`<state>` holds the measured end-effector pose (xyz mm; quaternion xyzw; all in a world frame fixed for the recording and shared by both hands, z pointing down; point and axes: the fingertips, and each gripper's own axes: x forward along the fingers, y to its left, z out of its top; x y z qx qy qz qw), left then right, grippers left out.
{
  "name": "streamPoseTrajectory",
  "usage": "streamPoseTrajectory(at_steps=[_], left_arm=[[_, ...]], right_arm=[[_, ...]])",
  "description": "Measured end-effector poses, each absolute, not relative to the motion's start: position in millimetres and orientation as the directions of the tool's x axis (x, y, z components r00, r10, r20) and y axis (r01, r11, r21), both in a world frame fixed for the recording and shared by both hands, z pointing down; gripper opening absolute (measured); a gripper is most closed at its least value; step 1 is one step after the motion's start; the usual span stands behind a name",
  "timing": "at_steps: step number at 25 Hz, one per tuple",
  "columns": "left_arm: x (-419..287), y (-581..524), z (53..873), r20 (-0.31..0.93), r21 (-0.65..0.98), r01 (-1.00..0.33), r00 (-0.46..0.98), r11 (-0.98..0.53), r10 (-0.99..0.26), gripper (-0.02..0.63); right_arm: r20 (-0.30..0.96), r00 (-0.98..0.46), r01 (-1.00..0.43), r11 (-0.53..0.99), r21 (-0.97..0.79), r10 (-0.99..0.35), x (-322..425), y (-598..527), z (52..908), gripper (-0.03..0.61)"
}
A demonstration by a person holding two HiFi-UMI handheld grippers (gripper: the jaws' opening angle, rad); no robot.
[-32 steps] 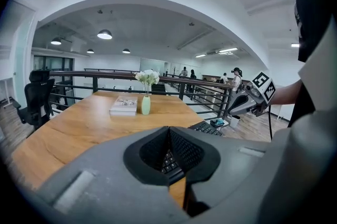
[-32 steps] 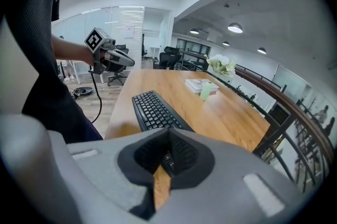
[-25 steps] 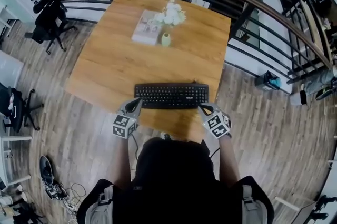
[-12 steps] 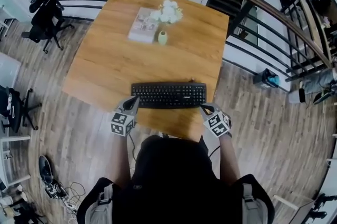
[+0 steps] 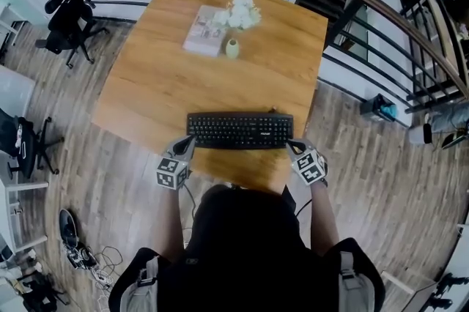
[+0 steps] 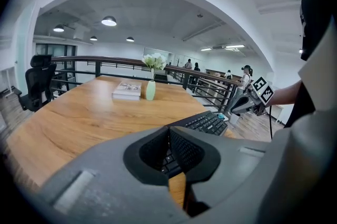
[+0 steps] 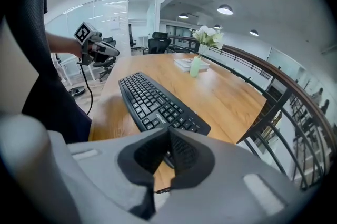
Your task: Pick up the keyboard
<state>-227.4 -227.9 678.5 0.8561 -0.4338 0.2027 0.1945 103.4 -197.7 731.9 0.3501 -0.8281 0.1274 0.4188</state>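
Keyboard (image 5: 239,131) flat on worktop (image 5: 161,83), lower centre of head view, near front edge. Left gripper (image 5: 187,145) at its left end, right gripper (image 5: 292,147) at right end; both clenched on nothing, keyboard not grasped. Step in hand, likely: approach. Next move calls for jaws parting, pads straddling each end edge, closing, then level lift with both hands together. Only container: pale vase (image 5: 232,49), upper centre, holding white flowers (image 5: 242,12), beside book (image 5: 205,31).
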Motion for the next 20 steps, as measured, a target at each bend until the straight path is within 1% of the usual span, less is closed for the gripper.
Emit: streamPoseTrajectory(at_steps=[4, 8, 16, 20], left_arm=[[-234, -233, 689, 0.529, 0.174, -0.828, 0.535, -0.533, -0.659, 0.012], [-234, -232, 707, 0.554, 0.214, -0.819, 0.551, -0.532, -0.624, 0.012], [-241, -244, 739, 0.607, 0.229, -0.828, 0.532, -0.511, -0.590, 0.015], [-245, -249, 748, 0.621, 0.252, -0.834, 0.528, -0.491, -0.579, 0.015]], right_arm=[[0.787, -0.405, -0.704, 0.708, 0.057, -0.465, 105, -203, 744, 0.003], [0.803, -0.392, -0.753, 0.658, 0.001, -0.450, 107, -209, 762, 0.003], [0.797, -0.373, -0.803, 0.596, -0.021, -0.475, 120, -222, 779, 0.003], [0.777, -0.348, -0.838, 0.546, -0.006, -0.524, 133, -223, 781, 0.003]])
